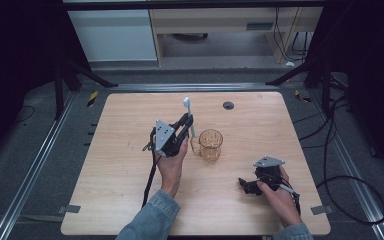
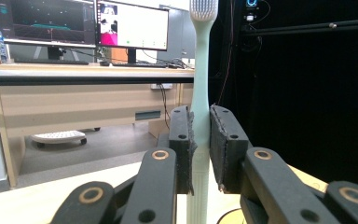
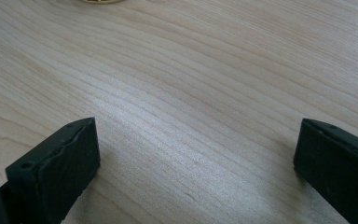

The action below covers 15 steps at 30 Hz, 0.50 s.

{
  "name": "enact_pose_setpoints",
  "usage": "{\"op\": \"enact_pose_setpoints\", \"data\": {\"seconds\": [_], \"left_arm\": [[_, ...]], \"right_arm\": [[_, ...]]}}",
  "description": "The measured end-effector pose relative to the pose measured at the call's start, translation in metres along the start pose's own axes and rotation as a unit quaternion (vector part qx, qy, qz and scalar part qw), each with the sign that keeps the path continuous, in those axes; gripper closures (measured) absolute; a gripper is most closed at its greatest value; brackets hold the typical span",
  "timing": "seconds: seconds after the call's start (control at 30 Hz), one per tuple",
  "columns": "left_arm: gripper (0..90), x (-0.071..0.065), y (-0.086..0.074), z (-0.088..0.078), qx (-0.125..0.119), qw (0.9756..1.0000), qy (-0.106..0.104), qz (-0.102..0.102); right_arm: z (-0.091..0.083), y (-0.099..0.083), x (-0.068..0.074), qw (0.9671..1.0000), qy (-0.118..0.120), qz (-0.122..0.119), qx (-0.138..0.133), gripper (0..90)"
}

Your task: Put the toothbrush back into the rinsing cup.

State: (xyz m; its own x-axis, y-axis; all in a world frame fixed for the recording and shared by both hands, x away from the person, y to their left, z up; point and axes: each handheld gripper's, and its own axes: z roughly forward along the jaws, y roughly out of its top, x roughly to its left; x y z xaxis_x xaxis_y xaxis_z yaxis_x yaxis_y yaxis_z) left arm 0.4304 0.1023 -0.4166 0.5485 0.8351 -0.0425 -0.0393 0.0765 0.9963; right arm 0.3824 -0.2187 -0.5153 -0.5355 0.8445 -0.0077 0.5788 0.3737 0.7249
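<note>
While clamping toothbrush (image 2: 200,93) upright in left gripper (image 2: 200,149), apparently lining up for glass mug (image 1: 210,145); right gripper (image 3: 196,154) resting wide, empty.

My pale mint plastic toothbrush (image 2: 200,93) with its bristle head clipped by the left gripper view's top edge, its handle base lost below, amber ribbed glass mug (image 3: 95,1) a mere sliver at the right gripper view's top.
</note>
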Motion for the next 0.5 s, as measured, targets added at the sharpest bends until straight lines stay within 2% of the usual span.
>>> {"op": "enact_pose_setpoints", "data": {"seconds": [0.5], "left_arm": [[78.8,-0.003,-0.011,0.004,0.009,0.9999,-0.003,0.004]], "right_arm": [[0.0,0.0,0.0,1.0,0.0,-0.001,0.0,0.6]]}}
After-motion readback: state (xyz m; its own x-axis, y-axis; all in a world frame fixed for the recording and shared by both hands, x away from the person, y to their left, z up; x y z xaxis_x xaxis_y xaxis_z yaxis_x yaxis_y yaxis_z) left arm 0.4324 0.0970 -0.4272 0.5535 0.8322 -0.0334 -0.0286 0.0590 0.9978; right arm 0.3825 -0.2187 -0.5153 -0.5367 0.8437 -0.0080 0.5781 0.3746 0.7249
